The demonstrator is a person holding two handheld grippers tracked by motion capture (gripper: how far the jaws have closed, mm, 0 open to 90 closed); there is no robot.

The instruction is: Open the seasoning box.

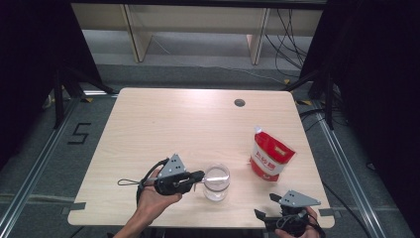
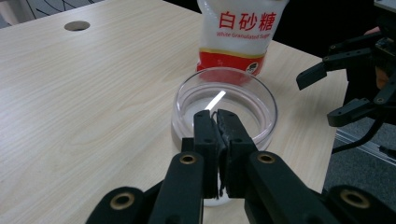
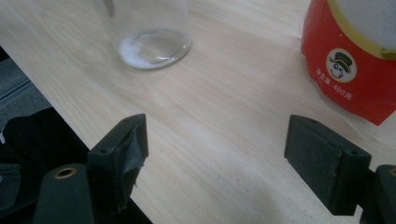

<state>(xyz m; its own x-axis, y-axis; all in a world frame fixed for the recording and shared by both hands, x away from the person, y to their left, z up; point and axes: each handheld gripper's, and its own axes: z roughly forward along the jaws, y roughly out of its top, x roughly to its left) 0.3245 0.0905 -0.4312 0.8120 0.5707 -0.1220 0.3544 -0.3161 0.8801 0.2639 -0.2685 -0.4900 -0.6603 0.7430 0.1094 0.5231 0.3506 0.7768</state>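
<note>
While the one glass jar (image 1: 217, 181) sits near the front edge of the table (image 1: 163, 124), the left gripper (image 1: 200, 175) has its jaws pinched on a thin spoon handle (image 2: 215, 99) over it. One red-and-white sugar bag (image 1: 270, 154) stands to the right. The right gripper (image 1: 265, 206) is wide open, holding nothing.

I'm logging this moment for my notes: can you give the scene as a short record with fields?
Table: light wood
Glass: clear, upright, near front edge
Spoon: handle pinched, reaching into glass
Sugar bag: red and white, standing right of glass
Left gripper: shut on spoon
Right gripper: open, holding nothing, at front right corner
</note>
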